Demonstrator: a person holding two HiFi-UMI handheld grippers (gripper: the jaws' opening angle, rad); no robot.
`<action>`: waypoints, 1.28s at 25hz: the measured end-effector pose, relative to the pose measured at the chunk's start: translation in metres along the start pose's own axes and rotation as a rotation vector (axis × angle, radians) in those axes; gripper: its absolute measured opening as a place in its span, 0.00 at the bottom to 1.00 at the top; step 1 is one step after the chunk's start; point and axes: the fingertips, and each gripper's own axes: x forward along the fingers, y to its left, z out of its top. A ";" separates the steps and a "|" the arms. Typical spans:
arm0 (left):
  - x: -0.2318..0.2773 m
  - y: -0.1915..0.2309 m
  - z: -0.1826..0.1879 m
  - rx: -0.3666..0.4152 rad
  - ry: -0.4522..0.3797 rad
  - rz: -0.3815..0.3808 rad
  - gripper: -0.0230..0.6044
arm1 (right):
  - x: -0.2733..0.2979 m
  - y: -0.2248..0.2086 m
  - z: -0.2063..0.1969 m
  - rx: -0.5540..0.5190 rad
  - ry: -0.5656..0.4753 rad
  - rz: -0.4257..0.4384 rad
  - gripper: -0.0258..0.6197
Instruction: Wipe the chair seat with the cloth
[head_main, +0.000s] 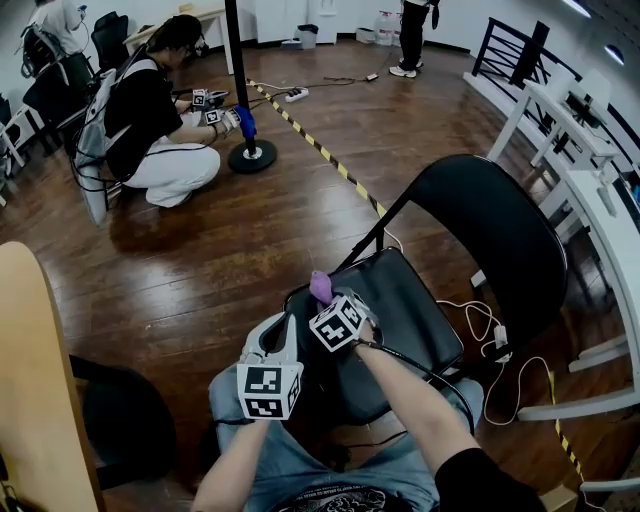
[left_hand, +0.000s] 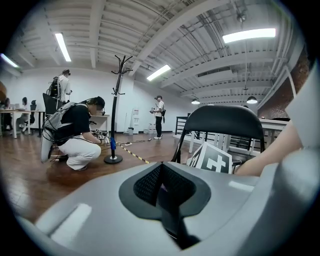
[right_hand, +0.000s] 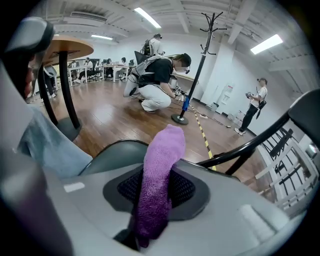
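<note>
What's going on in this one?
A person holds a purple cloth in the right gripper, whose fingers are shut on it, over the edge of a black chair seat. The left gripper is shut and empty beside it. The cloth doesn't appear to be touching the seat yet.

the left gripper and the right gripper have pale grey shells with dark mesh pads, each carrying a white cube with black square markers. a thin black cable runs back from the right one. the person wears a black short-sleeved shirt and light blue jeans
</note>
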 end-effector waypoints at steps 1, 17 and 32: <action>-0.003 0.002 0.000 -0.004 0.000 0.002 0.04 | 0.000 0.010 0.003 -0.002 -0.003 0.011 0.19; -0.020 0.006 0.004 -0.018 -0.016 0.013 0.04 | -0.011 0.058 0.025 -0.011 -0.056 0.075 0.19; 0.018 -0.060 0.011 -0.011 -0.048 -0.092 0.04 | -0.085 -0.136 -0.052 0.082 -0.075 -0.196 0.20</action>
